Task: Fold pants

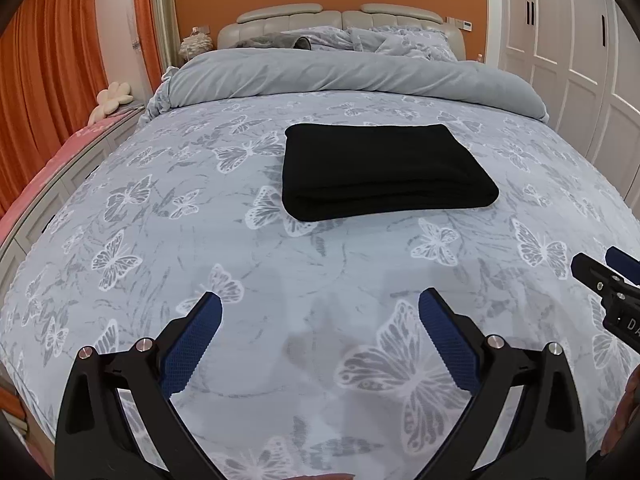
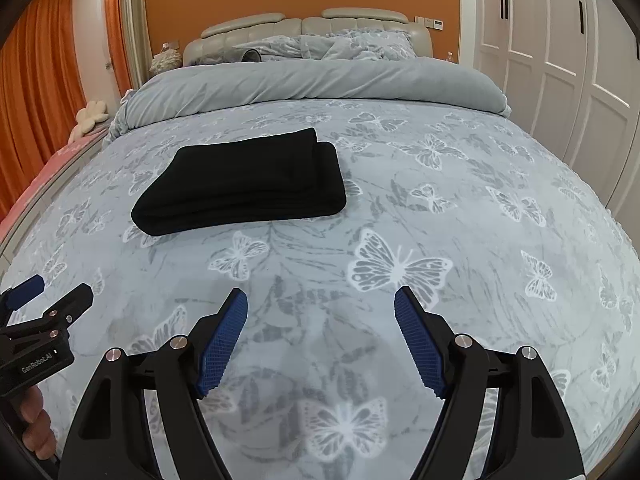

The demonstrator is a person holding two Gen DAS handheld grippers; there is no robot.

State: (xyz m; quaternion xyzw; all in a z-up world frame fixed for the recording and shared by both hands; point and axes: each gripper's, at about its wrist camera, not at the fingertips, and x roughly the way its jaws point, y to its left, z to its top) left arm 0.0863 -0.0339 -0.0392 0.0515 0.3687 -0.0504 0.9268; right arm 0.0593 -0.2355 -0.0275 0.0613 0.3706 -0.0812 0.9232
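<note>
**Q:** Bedroom setting — what surrounds the working surface, left to right?

**A:** Orange curtains (image 1: 48, 80) hang at far left, an orange wall stands behind the padded headboard (image 1: 340, 20), and white wardrobe doors (image 1: 568, 48) fill the right. A bed (image 1: 280, 248) with a grey butterfly-print cover occupies the centre; a plain grey duvet (image 1: 340, 76) is bunched across its far end, below the pillows.

**Q:** Where are the pants?

**A:** The black pants (image 1: 384, 172) lie folded into a flat rectangular stack on the cover, layered edges facing the cameras, well ahead of both tools and touched by neither.

**Q:** And the left gripper?

**A:** The left gripper (image 1: 320, 312) hovers over bare cover, its blue pads spread wide, with nothing between them. In the right wrist view it appears at the lower-left edge, gripped by a hand (image 2: 36, 424).

**Q:** The right gripper?

**A:** The right gripper (image 2: 320, 308) is likewise spread wide and empty, above the butterfly print, just beside its partner.
</note>
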